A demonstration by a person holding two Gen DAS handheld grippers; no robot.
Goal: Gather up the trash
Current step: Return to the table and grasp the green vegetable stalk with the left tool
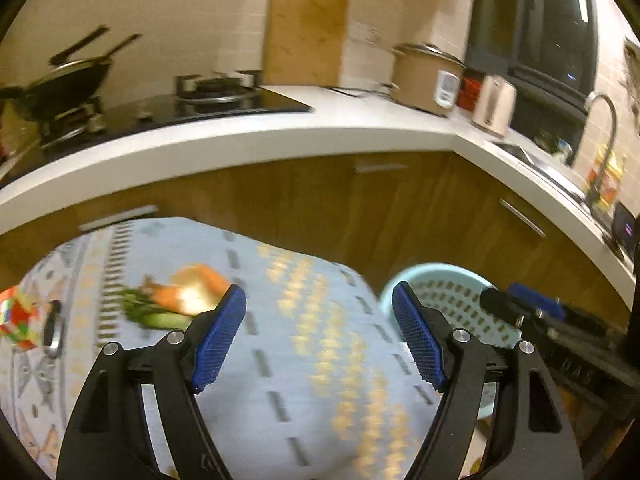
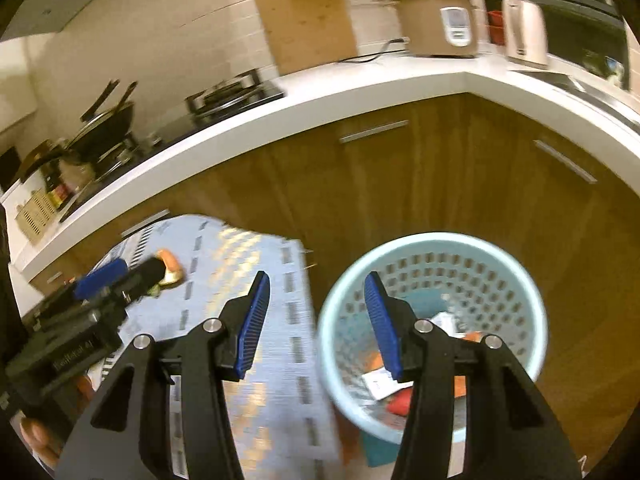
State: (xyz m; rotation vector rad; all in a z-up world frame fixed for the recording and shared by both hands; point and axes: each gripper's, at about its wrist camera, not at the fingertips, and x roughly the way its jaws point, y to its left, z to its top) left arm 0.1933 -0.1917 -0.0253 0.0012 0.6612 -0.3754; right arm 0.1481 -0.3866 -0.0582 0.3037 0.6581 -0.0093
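Gaping empty: left claw (image 1: pixel 319 308), right claw (image 2: pixel 317 294) | ribbed blue pads (image 1: pixel 220 340) | round perforated plastic basket (image 2: pixel 520 280)

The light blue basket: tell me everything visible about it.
The basket is a round, pale blue bin, apparently plastic, with perforated walls and a solid rim. It stands upright on the floor beside the patterned cloth, before the wooden cabinets. Inside lie white paper and orange-red scraps. Nothing grips it.
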